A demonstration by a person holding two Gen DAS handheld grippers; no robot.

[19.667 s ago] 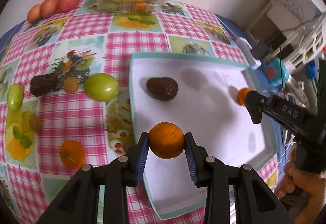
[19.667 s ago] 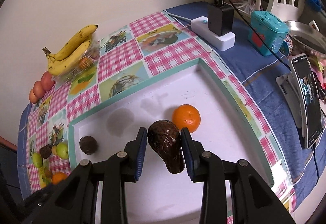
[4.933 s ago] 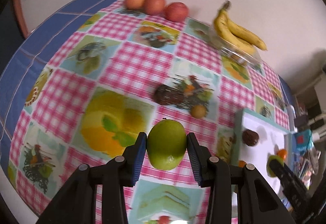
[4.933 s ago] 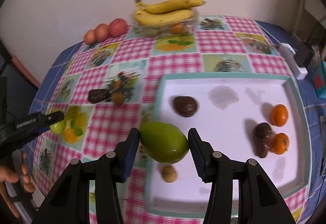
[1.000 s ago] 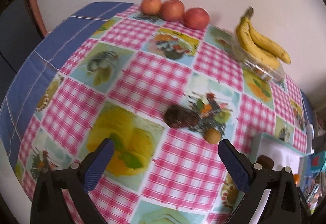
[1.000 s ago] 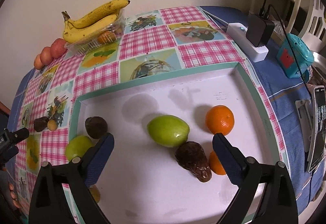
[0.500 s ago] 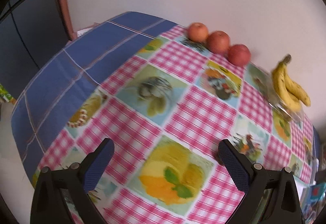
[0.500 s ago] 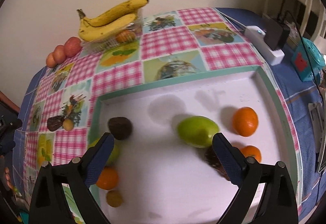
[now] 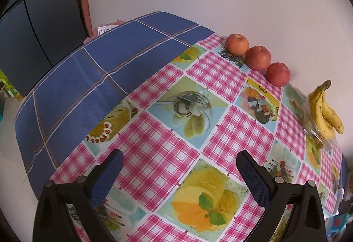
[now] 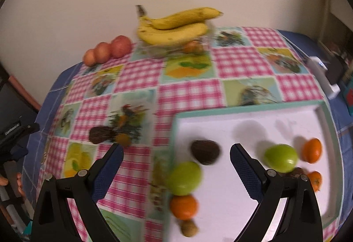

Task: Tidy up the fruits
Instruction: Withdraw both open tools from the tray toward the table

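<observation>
My right gripper [image 10: 175,156] is open and empty above the left edge of the white tray [image 10: 247,114]. In the tray lie a dark avocado [image 10: 205,151], a green fruit [image 10: 280,158], two oranges [image 10: 311,150] and a dark fruit behind my right finger. At the tray's left edge sit a green apple [image 10: 184,177], an orange [image 10: 183,206] and a small brown fruit [image 10: 188,228]. A dark avocado [image 10: 99,135] and a small brown fruit [image 10: 123,139] lie on the cloth. My left gripper [image 9: 176,167] is open and empty over the checked cloth [image 9: 167,145].
Three red apples [image 9: 257,58] and a banana bunch [image 9: 325,109] on a clear box line the wall. They also show in the right wrist view: apples [image 10: 108,49], bananas [image 10: 176,23]. A white power strip [image 10: 322,76] lies at the far right. The blue cloth [image 9: 88,79] covers the table's left end.
The left gripper has swung further left, away from the tray, toward the blue end of the table. The right gripper has moved left, from over the tray toward its left edge. Both stay open.
</observation>
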